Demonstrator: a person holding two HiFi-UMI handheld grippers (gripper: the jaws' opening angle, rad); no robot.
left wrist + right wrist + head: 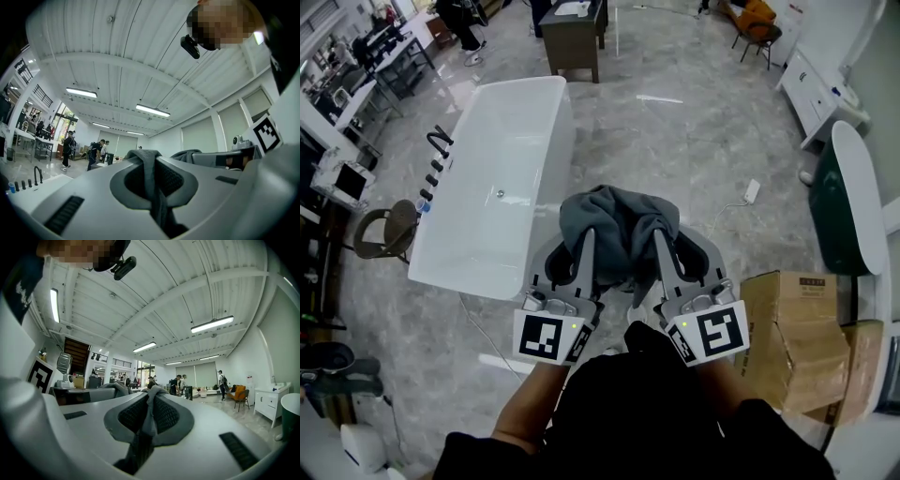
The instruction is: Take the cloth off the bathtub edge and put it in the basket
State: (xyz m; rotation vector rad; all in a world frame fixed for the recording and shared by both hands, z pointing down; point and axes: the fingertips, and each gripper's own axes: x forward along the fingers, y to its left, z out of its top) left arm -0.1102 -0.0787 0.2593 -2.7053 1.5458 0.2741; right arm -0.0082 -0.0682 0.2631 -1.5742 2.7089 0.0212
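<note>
**Head view.** Both grippers meet at the centre of the frame and share one load, a grey cloth (619, 230). The left gripper (587, 236) takes the cloth's left side and the right gripper (658, 236) its right side. The fabric bunches into a mound between and above the two, with a fold hanging down the middle. The cloth sits just right of the white bathtub (459, 253), which runs from the upper centre to the middle left of the frame. The cloth is off the tub's edge and over the grey marble floor (694, 141). Dark fittings (439, 141) stand along the tub's left rim. Cardboard boxes (792, 328) lie at the lower right, a second tub (853, 187) stands at the right edge, and a dark table (572, 42) stands at the top.

**Left gripper view.** The jaws are pressed together on a strip of the cloth, which runs down between the meshed pads (172, 179) and over their tips.

**Right gripper view.** The jaws are likewise pinched on a fold of the cloth, caught between the two dark pads (165, 414) and bunched above them.
</note>
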